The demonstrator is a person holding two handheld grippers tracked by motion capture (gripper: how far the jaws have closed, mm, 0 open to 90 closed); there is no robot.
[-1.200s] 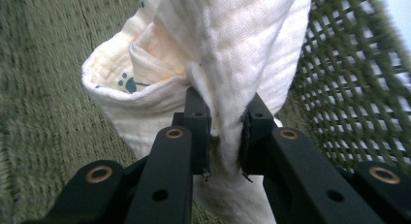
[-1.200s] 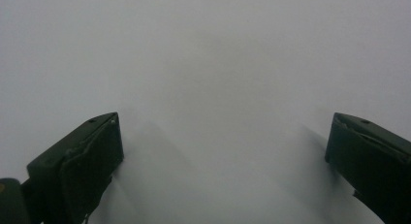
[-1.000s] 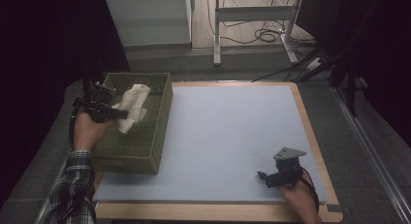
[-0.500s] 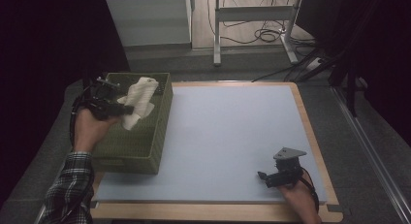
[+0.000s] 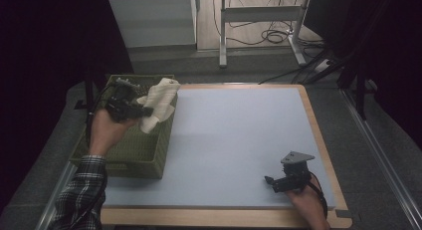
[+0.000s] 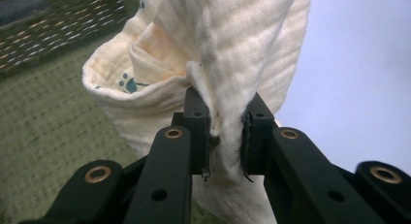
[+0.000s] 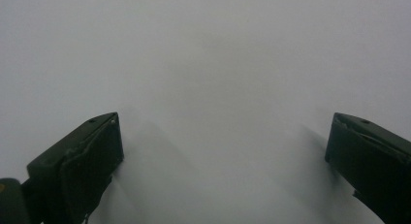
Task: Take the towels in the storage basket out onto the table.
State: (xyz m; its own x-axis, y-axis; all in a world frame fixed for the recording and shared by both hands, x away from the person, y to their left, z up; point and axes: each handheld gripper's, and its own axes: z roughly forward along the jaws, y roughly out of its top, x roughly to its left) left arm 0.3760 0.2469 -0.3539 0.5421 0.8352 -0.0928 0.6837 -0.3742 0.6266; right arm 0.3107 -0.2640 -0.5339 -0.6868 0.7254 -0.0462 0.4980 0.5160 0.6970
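Because its jaws pinch a bunched fold, the left hand-held gripper [image 5: 145, 111] holds the cream, ribbed cloth with blue paw prints [image 5: 158, 103] above the green woven basket [image 5: 144, 150] at left, while the right hand-held gripper [image 5: 271, 183] rests open and empty on the pale blue table [image 5: 234, 135] at lower right.

Cloth [image 6: 232, 54]: cream-white, ribbed weave, small teal paw prints on fold at 9 o'clock. Basket [image 5: 119, 155]: olive green, woven mesh texture. Table mat [image 5: 239, 135]: pale blue-grey, plain; light wood border [image 5: 318, 140] at 3 o'clock. Left gripper [image 6: 225, 136]: black jaws, brass-coloured rivets. Right gripper [image 5: 271, 182]: black, grey plate on top. Sleeve [image 5: 79, 195]: dark plaid, white lines.
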